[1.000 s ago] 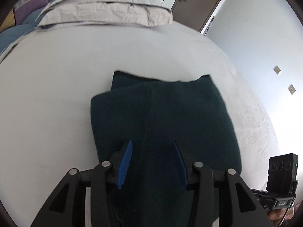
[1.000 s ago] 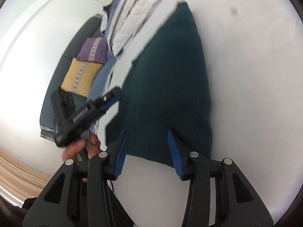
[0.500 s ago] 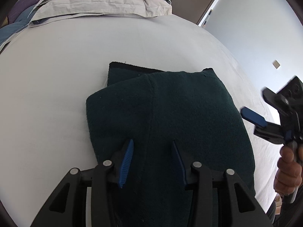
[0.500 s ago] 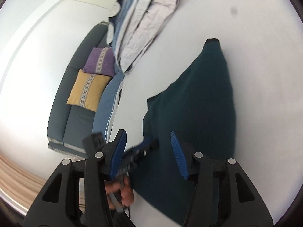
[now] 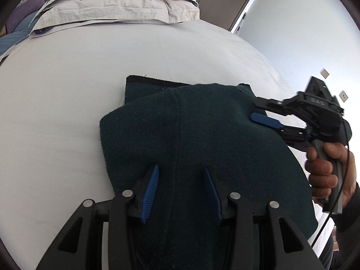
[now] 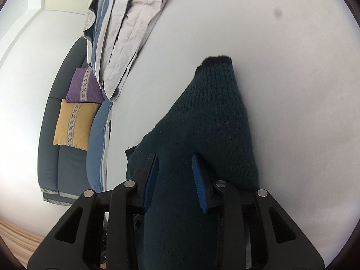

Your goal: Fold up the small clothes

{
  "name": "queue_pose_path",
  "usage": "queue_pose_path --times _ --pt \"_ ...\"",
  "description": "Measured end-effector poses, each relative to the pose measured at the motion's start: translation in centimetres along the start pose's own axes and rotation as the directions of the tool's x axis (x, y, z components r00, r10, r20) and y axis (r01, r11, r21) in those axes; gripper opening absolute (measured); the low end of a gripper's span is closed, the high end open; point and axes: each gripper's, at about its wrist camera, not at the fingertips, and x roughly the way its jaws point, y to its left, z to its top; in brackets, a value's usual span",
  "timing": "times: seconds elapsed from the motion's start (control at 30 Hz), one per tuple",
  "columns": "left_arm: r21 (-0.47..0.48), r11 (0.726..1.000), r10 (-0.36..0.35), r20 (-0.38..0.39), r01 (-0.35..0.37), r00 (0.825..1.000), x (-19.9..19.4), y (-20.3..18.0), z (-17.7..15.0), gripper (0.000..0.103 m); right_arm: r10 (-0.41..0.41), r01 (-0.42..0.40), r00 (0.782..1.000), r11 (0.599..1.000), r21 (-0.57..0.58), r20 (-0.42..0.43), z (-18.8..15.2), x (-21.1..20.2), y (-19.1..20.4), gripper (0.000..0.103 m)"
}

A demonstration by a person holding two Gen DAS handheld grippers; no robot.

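White bedsheet fills most of what I see, with a stack of folded bedding at its far edge. My left gripper sits low over the near part of the dark green knitted garment, jaws parted, blue pads clear of the cloth on either side. My right gripper has the same knit between its fingers and the jaws are closing on it; I cannot tell whether the pads press yet. From the left wrist I see a hand holding that gripper at the garment's right edge. The garment lies folded over itself mid-bed, ribbed, with a black-trimmed cuff pointing away. Beyond the bed stands a sofa with cushions.
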Motion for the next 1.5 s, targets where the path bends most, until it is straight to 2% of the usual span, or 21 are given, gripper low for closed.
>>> queue_pose_path --times 0.07,0.13,0.2,0.27,0.33,0.43,0.53,0.6,0.63,0.67,0.77,0.83,0.9,1.0,1.1,1.17,1.23,1.3,1.33,1.37,1.5 --pt "-0.006 1.0 -0.006 -0.001 0.006 1.0 0.0 0.1 0.0 0.045 0.055 -0.055 0.998 0.998 -0.016 0.029 -1.6 -2.4 0.3 0.036" --pt "-0.005 1.0 -0.008 0.002 0.008 1.0 -0.1 0.2 -0.2 0.045 0.109 -0.106 0.994 0.992 -0.066 0.033 -3.8 -4.5 1.3 0.046" --pt "-0.007 1.0 -0.012 0.008 0.012 1.0 -0.2 0.2 -0.4 0.045 0.156 -0.152 0.987 0.982 -0.114 0.025 -6.2 -5.9 2.0 0.052" --pt "-0.007 1.0 -0.015 0.013 0.015 1.0 -0.3 0.2 -0.6 0.045 0.15 -0.151 0.988 0.979 -0.135 -0.019 -8.4 -6.0 1.5 0.054" --pt "-0.006 1.0 -0.016 0.014 0.016 1.0 -0.3 0.2 -0.6 0.045 0.161 -0.161 0.987 0.977 -0.137 -0.012 -9.8 -5.6 0.1 0.054" --pt "-0.048 0.997 -0.051 0.016 0.052 0.999 -0.9 0.9 -0.3 0.044 0.204 -0.203 0.979 0.975 -0.088 0.005 -9.8 -5.9 -0.9 0.05" --pt "-0.148 0.982 -0.114 0.04 0.118 0.993 -3.2 2.4 0.1 0.045 0.163 -0.157 0.985 0.981 -0.111 0.049 -10.1 -8.7 0.1 0.056" --pt "-0.182 0.977 -0.092 0.085 0.107 0.992 -5.2 3.5 -0.2 0.051 0.117 -0.103 0.99 0.981 -0.163 0.08 -10.3 -10.7 0.8 0.068" --pt "-0.203 0.973 -0.092 0.105 0.112 0.99 -6.1 4.2 -0.5 0.059 0.096 -0.08 0.992 0.981 -0.174 0.085 -10.3 -11.3 0.8 0.071" --pt "-0.228 0.966 -0.102 0.109 0.124 0.989 -6.5 5.0 -0.8 0.063 0.08 -0.064 0.993 0.982 -0.176 0.086 -10.1 -11.8 0.7 0.074" --pt "-0.319 0.934 -0.151 0.065 0.164 0.986 -6.1 7.3 -2.3 0.063 0.032 -0.02 0.996 0.99 -0.138 0.083 -9.7 -12.5 -0.7 0.074" --pt "-0.343 0.922 -0.178 0.031 0.177 0.984 -5.3 7.7 -3.2 0.063 0.02 -0.013 0.998 0.994 -0.11 0.062 -9.6 -12.5 -1.9 0.074" --pt "-0.351 0.913 -0.222 0.002 0.208 0.975 -4.4 7.4 -3.5 0.063 -0.007 0.008 1.0 0.995 -0.097 0.014 -9.8 -11.6 -2.9 0.074" --pt "-0.367 0.901 -0.251 -0.009 0.231 0.968 -3.6 7.0 -3.1 0.065 -0.063 0.058 0.996 0.995 -0.084 -0.064 -10.3 -9.4 -3.9 0.074" --pt "-0.401 0.88 -0.289 -0.026 0.255 0.957 -2.6 7.2 -2.3 0.065 -0.046 0.04 0.996 0.996 -0.076 -0.081 -10.4 -8.5 -4.4 0.074" --pt "-0.395 0.884 -0.296 -0.058 0.25 0.953 -1.9 7.0 -1.8 0.065 -0.018 0.011 0.995 0.997 -0.071 -0.097 -10.4 -8.0 -4.4 0.074" --pt "-0.409 0.873 -0.316 -0.062 0.265 0.947 -1.4 7.2 -1.4 0.064 -0.013 0.006 0.994 0.998 -0.068 -0.107 -10.2 -7.5 -4.6 0.074" --pt "-0.455 0.842 -0.351 -0.054 0.29 0.935 -0.8 7.9 -1.2 0.059 -0.006 0.0 0.993 0.998 -0.055 -0.117 -9.9 -7.1 -4.9 0.071" --pt "-0.469 0.836 -0.352 -0.061 0.285 0.934 -0.6 8.0 -1.1 0.052 -0.008 0.002 0.993 0.999 -0.051 -0.118 -9.8 -6.9 -4.9 0.07" --pt "-0.468 0.841 -0.343 -0.074 0.271 0.937 -0.3 7.7 -0.9 0.047 -0.018 0.011 0.993 0.998 -0.056 -0.121 -9.8 -6.7 -4.6 0.068" --pt "-0.399 0.895 -0.269 -0.128 0.199 0.955 0.1 5.9 -0.2 0.045 -0.072 0.061 0.99 0.993 -0.098 -0.118 -9.8 -6.2 -3.9 0.059"
